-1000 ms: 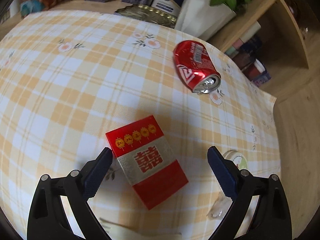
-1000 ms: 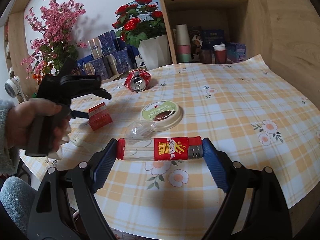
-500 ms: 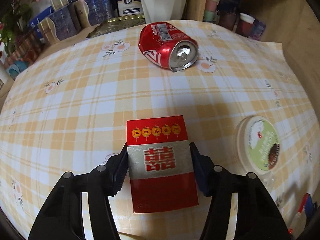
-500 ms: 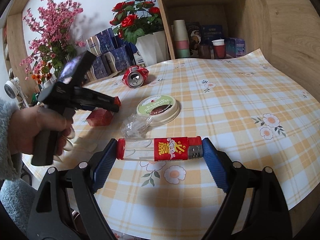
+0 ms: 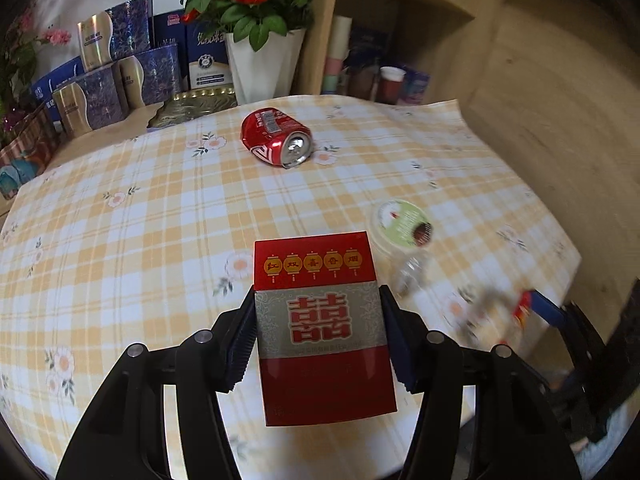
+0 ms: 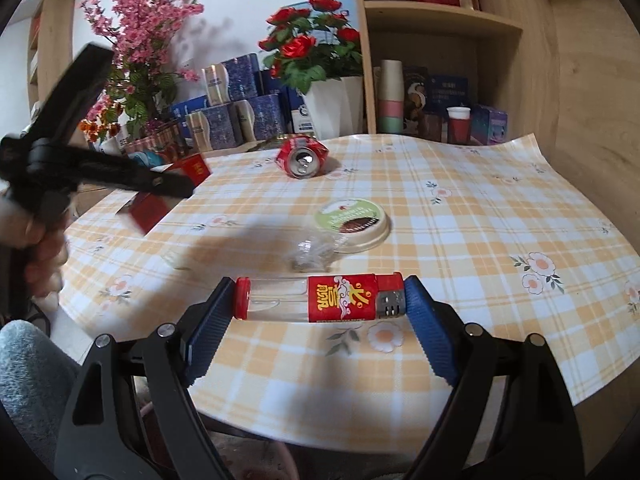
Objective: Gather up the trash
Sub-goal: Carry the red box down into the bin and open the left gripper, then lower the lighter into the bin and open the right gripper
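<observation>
We hold a red and silver cardboard cigarette pack [image 5: 322,328] in the left gripper [image 5: 318,336], its two fingers [image 5: 239,344] pressed flat against the long sides of the pack. The pack appears lifted clear of the bench [image 5: 120,232], which is covered with a yellow and white checked cloth printed with flowers; in the right wrist view the same pack [image 6: 168,192] is blurred, so we cannot judge its height well.

Our right gripper [image 6: 318,300] clamps a clear plastic lighter with a red printed label and red cap [image 6: 320,298] end to end, one blue ribbed finger [image 6: 210,320] at each end, the lighter lying crosswise above the near part of the bench.

On the cloth, a dented red aluminium drink can [image 5: 276,142] lies on its side towards the far edge, its opened top facing us. Nearer and to the right sits a round cream lid with a green label [image 5: 402,224], with a crumpled scrap of clear plastic wrap [image 6: 312,254] touching its near edge. Behind the can, a white pot of red roses [image 5: 260,60] stands among dark blue gift boxes [image 5: 100,92].
</observation>
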Demonstrator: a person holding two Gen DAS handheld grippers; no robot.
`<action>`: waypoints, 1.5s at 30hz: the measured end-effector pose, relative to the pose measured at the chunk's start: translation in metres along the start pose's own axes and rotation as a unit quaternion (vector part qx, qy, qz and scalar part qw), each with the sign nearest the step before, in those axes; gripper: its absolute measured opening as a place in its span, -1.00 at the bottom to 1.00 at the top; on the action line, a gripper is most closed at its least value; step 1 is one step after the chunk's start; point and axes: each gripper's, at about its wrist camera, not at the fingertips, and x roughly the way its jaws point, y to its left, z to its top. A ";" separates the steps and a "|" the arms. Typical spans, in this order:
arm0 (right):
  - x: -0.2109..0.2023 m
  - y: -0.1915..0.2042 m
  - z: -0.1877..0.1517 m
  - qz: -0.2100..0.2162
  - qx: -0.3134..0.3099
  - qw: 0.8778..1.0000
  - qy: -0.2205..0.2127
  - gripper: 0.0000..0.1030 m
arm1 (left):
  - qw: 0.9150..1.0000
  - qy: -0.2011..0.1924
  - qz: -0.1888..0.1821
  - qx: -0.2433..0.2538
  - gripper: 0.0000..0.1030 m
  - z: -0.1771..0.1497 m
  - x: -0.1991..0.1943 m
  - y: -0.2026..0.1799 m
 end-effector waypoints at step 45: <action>-0.036 0.061 -0.050 0.012 -0.046 0.997 0.067 0.62 | 0.990 0.100 -0.100 -0.016 0.41 -0.217 0.006 0.007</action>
